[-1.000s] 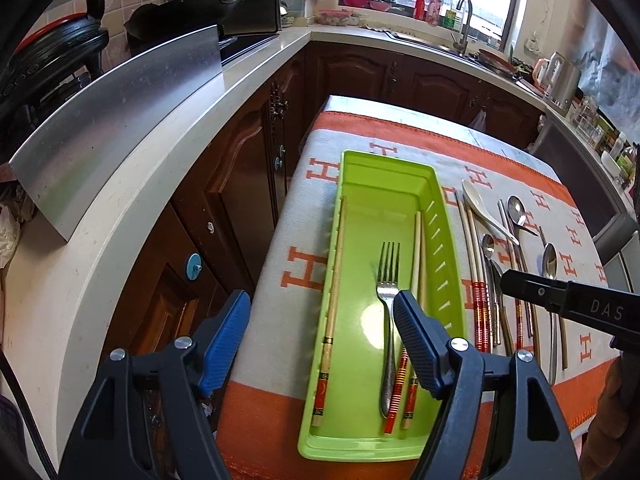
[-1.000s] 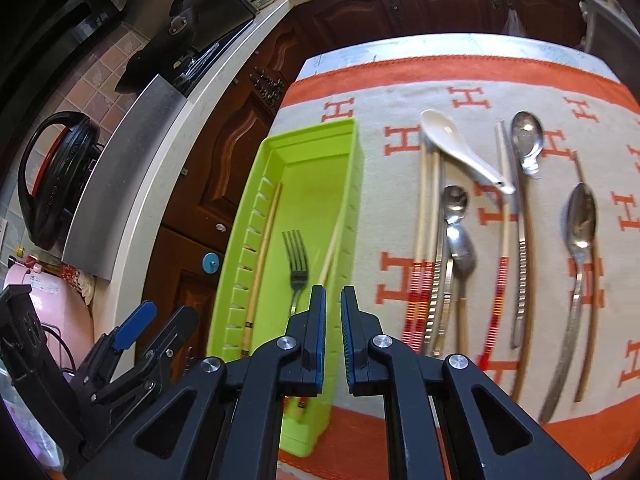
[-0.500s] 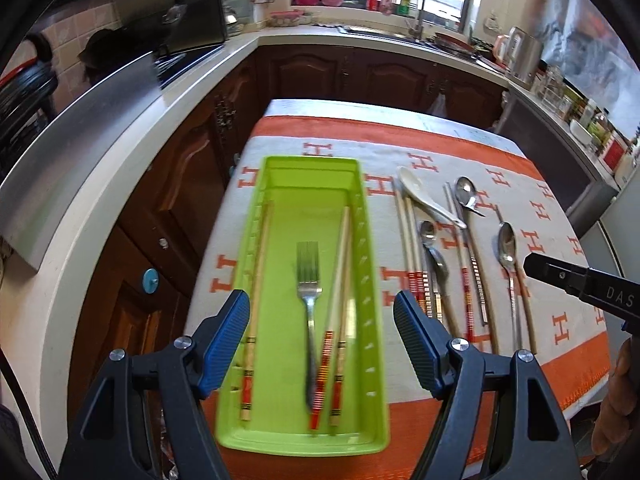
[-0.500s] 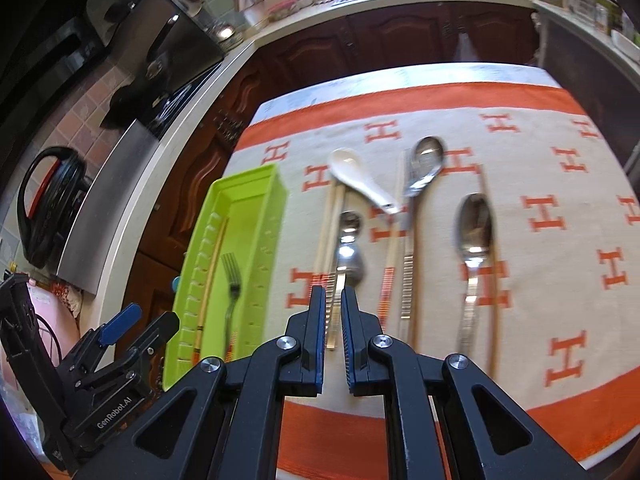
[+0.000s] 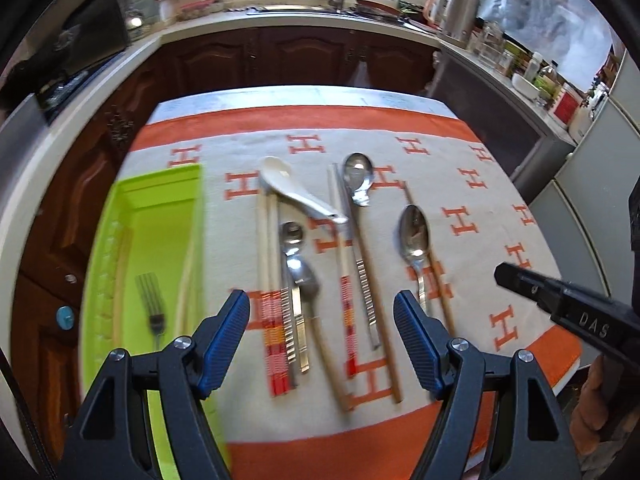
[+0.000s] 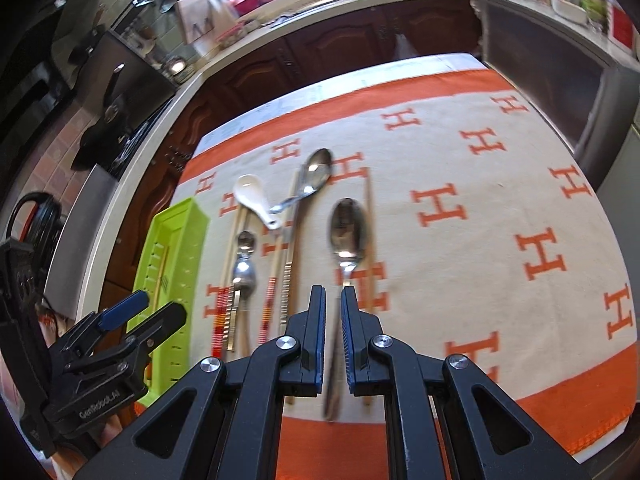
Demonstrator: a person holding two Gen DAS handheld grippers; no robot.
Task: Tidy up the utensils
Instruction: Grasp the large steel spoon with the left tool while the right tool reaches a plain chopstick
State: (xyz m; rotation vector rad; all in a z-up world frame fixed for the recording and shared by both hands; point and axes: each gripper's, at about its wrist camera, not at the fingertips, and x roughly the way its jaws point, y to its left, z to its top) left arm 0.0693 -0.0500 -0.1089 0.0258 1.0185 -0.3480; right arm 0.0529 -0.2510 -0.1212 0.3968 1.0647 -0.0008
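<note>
A lime green utensil tray lies at the left of the orange and cream cloth, with a fork and chopsticks in it; it also shows in the right wrist view. Right of it lie chopsticks, a white ceramic spoon and three metal spoons. My left gripper is open and empty above the loose utensils. My right gripper has its jaws a narrow gap apart, empty, above the handle of the large metal spoon.
The table's front edge with an orange cloth border is near me. Dark wooden cabinets and a white counter with a sink and bottles stand behind. A stove and pans are at the left.
Both grippers have swung right, from over the green tray to over the loose utensils. The right gripper's jaws have parted slightly and now stand over the large spoon's handle.
</note>
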